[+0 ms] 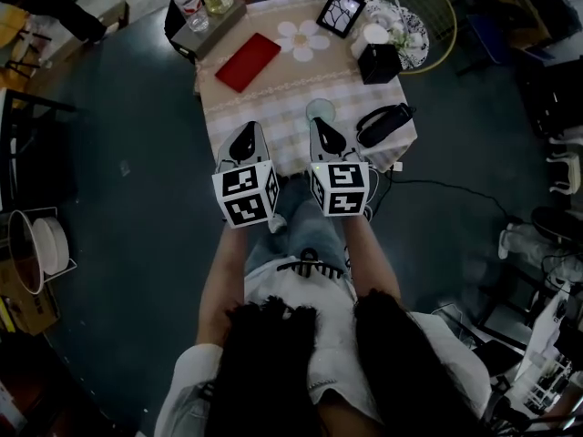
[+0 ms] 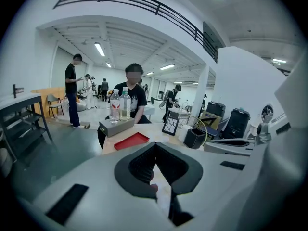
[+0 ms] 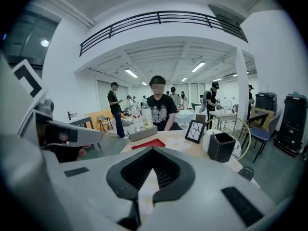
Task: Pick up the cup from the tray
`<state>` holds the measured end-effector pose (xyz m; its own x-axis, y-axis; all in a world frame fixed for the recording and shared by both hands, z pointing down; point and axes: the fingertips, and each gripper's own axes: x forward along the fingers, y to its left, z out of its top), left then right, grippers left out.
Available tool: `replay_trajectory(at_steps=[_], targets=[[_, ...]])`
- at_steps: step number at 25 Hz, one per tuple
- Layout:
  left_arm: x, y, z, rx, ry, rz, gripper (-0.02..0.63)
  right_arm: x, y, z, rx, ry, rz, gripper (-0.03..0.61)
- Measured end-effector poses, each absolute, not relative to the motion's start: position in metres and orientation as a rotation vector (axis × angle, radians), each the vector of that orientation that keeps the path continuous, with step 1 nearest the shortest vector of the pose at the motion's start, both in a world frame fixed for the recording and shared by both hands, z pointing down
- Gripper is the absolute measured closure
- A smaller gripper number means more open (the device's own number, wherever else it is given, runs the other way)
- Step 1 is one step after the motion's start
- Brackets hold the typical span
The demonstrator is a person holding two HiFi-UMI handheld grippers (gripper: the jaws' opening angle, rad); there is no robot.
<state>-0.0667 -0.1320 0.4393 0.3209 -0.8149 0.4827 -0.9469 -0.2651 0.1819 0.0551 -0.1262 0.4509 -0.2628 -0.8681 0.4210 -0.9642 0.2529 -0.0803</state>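
Note:
A flat red tray (image 1: 247, 62) lies on the checked tablecloth with nothing standing on it; it also shows as the red tray (image 2: 131, 141) and the red tray (image 3: 149, 144) beyond each pair of jaws. A pale round thing (image 1: 321, 109), perhaps a cup, sits at the table's near edge just past my right gripper (image 1: 325, 130). A white cup-like thing (image 1: 372, 36) stands beside a black box (image 1: 379, 63). My left gripper (image 1: 244, 137) hovers over the near edge. Both are shut and empty, as the left gripper (image 2: 155, 145) and right gripper (image 3: 153, 150) show.
On the table are a grey box with two bottles (image 1: 208, 12), a flower-shaped mat (image 1: 303, 39), a framed picture (image 1: 341, 12) and a black case (image 1: 383, 124). A person (image 3: 159, 107) sits at the far side. A round wire chair (image 1: 428, 7) stands at the far right corner.

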Motion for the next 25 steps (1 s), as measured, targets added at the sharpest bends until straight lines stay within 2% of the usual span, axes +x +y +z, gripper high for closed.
replay_trajectory(at_steps=[25], targets=[[-0.071, -0.111, 0.440, 2.169, -1.546, 0.415, 0.607, 0.048, -0.109, 0.449, 1.661, -2.214, 0.437, 0.572]])
